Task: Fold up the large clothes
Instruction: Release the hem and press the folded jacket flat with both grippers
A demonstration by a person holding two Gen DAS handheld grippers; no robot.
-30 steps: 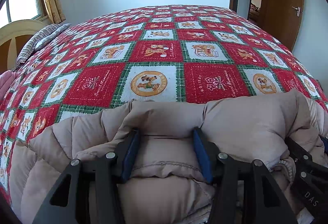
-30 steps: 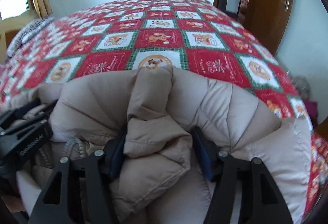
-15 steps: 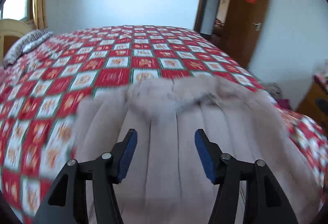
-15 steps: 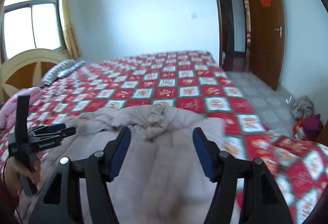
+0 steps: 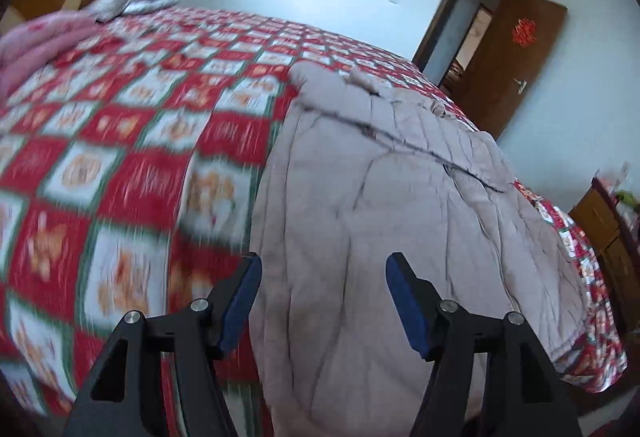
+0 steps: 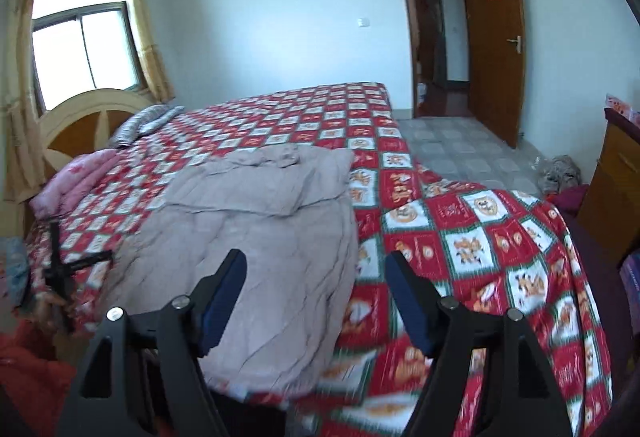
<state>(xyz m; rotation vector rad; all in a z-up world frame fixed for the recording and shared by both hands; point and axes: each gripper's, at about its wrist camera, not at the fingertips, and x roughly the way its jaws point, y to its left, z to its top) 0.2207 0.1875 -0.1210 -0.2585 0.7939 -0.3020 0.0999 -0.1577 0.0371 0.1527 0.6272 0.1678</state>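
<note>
A large beige padded coat (image 6: 256, 225) lies spread flat on a bed (image 6: 472, 237) covered in a red, white and green patchwork quilt. The coat sits near the foot-side edge of the bed, its lower part draping over that edge, its far end bunched into a folded-over flap with a rumpled collar area.

In the right wrist view, the right claw (image 6: 316, 277) is held above the bed edge with its two blue-padded fingers (image 6: 408, 301) spread wide apart and gripping nothing. Its left finger is over the coat, its right finger over bare quilt. At the far left of this view, the left claw (image 6: 74, 265) appears small and dark, just beside the coat's left edge; a hand holds it from below.

In the left wrist view, the left claw (image 5: 322, 285) is likewise spread wide with nothing between its blue pads (image 5: 240, 297). The coat (image 5: 400, 217) fills the space ahead of it, and the quilt to the left is blurred.

At the head of the bed are a rounded wooden headboard (image 6: 84, 121), a striped pillow (image 6: 148, 119) and a pink blanket (image 6: 76, 177). Behind it is a window (image 6: 80, 49) with yellow curtains. An open brown door (image 6: 496, 37) with a red ornament stands at the right, and a wooden cabinet (image 6: 616, 189) is at the far right edge.
</note>
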